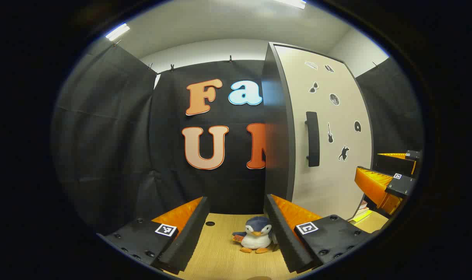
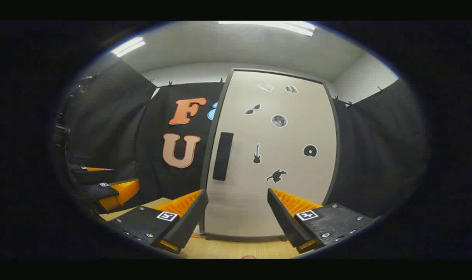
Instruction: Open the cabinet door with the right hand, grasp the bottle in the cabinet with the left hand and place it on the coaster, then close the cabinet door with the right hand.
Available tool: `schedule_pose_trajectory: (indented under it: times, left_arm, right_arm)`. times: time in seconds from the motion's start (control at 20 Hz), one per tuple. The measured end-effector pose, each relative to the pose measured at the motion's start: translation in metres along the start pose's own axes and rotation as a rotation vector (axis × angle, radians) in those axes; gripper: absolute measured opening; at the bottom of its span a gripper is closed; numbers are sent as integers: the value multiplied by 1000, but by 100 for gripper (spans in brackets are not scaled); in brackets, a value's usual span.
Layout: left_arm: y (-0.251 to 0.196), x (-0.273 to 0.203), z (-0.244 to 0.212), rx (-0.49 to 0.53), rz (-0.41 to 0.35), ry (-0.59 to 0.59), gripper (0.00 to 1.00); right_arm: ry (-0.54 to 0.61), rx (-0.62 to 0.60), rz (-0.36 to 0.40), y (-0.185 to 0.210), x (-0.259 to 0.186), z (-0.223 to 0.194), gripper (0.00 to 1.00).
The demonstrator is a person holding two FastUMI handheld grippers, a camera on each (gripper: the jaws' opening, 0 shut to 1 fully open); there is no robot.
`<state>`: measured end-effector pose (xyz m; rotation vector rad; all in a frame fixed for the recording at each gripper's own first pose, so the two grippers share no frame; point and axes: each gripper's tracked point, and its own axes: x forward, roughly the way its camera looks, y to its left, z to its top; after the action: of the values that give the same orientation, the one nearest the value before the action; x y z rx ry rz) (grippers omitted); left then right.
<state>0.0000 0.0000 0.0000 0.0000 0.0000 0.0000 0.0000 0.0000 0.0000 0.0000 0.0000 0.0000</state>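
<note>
The cabinet stands on the wooden table, and its cream door with small black stickers is shut, hiding the inside. A black vertical handle sits near the door's left edge; it also appears in the left gripper view. My right gripper is open in front of the door's lower part, a short way off and right of the handle. My left gripper is open above the table, left of the cabinet. Each gripper also shows in the other's view, the right one and the left one.
A small plush penguin stands on the table between my left fingers, near the cabinet's left front corner. A few flat books lie at the cabinet's right foot. Black cloth walls close in the booth behind and on both sides.
</note>
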Motion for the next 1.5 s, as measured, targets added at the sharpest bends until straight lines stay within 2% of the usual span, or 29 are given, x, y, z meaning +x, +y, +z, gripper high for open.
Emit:
schedule_pose_trajectory:
  times: [0.45,0.95,1.2,1.5]
  left_arm:
    - [0,-6,4,-13,34,-10,95]
    - [-9,-4,-2,-15,27,11,95]
    - [-7,1,-2,-7,25,11,95]
    - [5,10,-5,-6,31,9,95]
  right_arm:
    - [-15,8,10,-10,-1,0,95]
    - [17,67,-8,-26,2,-13,95]
    - [13,75,12,-18,20,-11,95]
    - [12,77,36,6,72,3,95]
